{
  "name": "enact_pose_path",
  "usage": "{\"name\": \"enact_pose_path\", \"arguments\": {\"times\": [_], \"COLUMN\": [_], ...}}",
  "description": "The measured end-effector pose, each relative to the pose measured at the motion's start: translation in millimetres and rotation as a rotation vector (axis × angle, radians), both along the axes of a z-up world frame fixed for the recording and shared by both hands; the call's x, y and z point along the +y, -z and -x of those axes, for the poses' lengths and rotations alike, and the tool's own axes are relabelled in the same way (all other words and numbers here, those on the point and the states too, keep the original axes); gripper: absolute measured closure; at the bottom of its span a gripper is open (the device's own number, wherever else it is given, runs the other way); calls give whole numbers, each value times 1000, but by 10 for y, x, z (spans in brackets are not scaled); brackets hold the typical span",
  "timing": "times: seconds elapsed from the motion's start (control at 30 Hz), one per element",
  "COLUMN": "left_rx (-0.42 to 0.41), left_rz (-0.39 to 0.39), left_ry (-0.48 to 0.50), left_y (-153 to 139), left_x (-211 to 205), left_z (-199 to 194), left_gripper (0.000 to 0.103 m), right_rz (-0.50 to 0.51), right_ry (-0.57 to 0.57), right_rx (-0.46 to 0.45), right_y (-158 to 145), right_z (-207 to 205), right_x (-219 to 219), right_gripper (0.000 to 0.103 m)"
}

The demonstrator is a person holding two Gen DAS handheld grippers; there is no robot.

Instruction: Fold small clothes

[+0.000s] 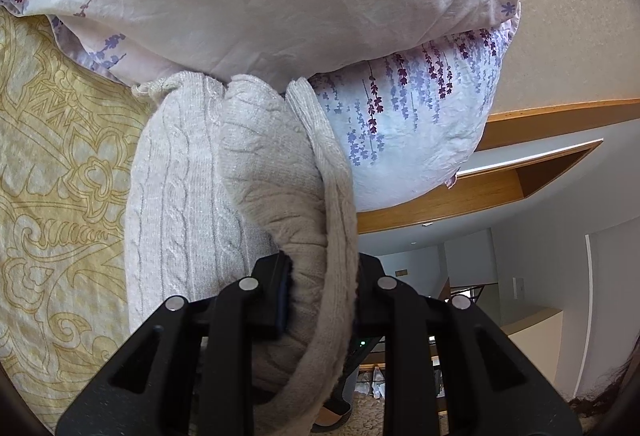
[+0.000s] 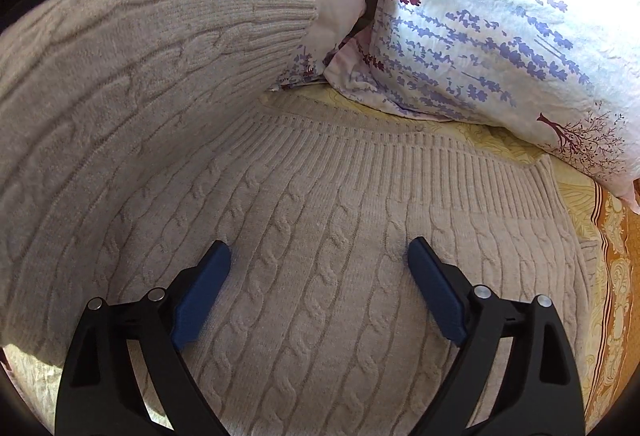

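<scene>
Beige cable-knit wool sweater (image 2: 320,236) lies spread on the yellow patterned bedspread (image 1: 60,164), just near of the lavender-print pillows (image 2: 500,36). It looks soft, thick and floppy, moderately heavy for cloth, likely to sag and stretch if lifted by one point; the ribbed hem or a doubled edge seems the surest hold. The left gripper (image 1: 320,300) is clamped on a bunched fold of the knit, lifted. The right gripper (image 2: 320,268) hovers over the flat body, jaws wide, holding nothing. No containers appear.
</scene>
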State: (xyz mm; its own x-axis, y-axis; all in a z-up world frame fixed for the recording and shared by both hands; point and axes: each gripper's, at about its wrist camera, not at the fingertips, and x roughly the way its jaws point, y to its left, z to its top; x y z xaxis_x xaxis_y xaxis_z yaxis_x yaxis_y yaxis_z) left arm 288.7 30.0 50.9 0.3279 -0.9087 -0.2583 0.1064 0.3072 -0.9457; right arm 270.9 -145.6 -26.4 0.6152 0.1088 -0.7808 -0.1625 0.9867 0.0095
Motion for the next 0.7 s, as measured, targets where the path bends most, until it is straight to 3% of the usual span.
{"name": "enact_pose_path", "arguments": {"times": [0.13, 0.37, 0.5, 0.7], "left_rx": [6, 24, 39, 67], "left_rz": [14, 49, 69, 49], "left_ry": [7, 45, 82, 155], "left_y": [10, 76, 113, 209], "left_x": [-51, -317, -545, -1003], "left_z": [-22, -63, -97, -170], "left_gripper": [81, 81, 81, 81], "right_rz": [-168, -620, -759, -1093], "right_ry": [-13, 19, 101, 222], "right_rx": [-5, 39, 33, 24], "right_y": [-105, -158, -150, -21], "right_z": [87, 260, 328, 491], "right_x": [-284, -994, -1320, -1854], "right_gripper": [11, 9, 6, 2]}}
